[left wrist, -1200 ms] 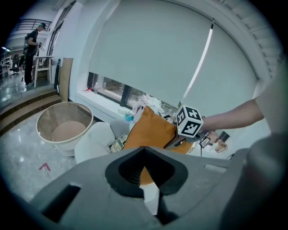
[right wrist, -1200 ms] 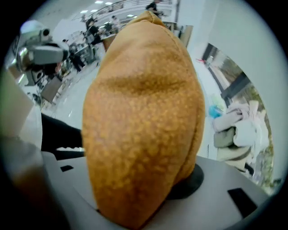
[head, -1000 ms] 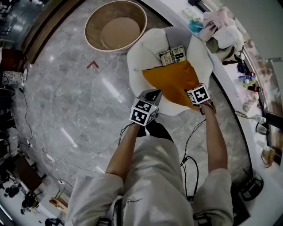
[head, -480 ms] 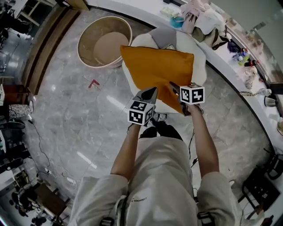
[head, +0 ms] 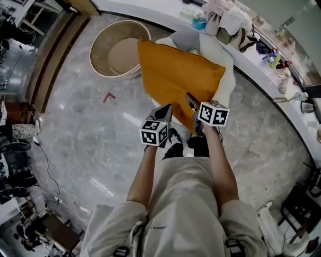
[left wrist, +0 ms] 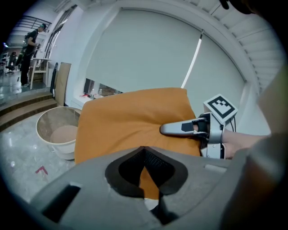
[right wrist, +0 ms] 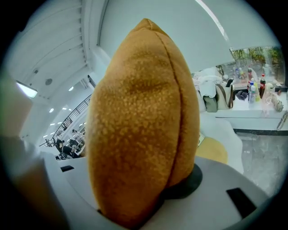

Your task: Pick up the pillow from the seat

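Right gripper (head: 191,103) is clamped on the orange pillow (head: 175,75), jaws pinching its near right edge; in the right gripper view the pillow fills the gap between the jaws and stands edge-on, seam facing the camera. Left gripper (head: 165,111) has its jaws together at the tips with nothing between them. It sits just left of the right gripper, close to the pillow's near edge; can't tell if it touches the fabric. Both grippers point away from the person and slant down. Pillow is held up off the white round seat (head: 228,68), tilted, covering most of the seat in the head view, only the seat's right and far parts showing. Seen from the left gripper, the pillow hangs free with the window blind behind it and one right gripper finger (left wrist: 180,129) lying across its face. Round beige tub (head: 103,35) stands on the marble floor (head: 75,125) to the far left of the seat, near a small red mark (head: 109,96). Curved white counter (head: 261,75) runs along the far right, with a pile of clothes (head: 225,15) on it.
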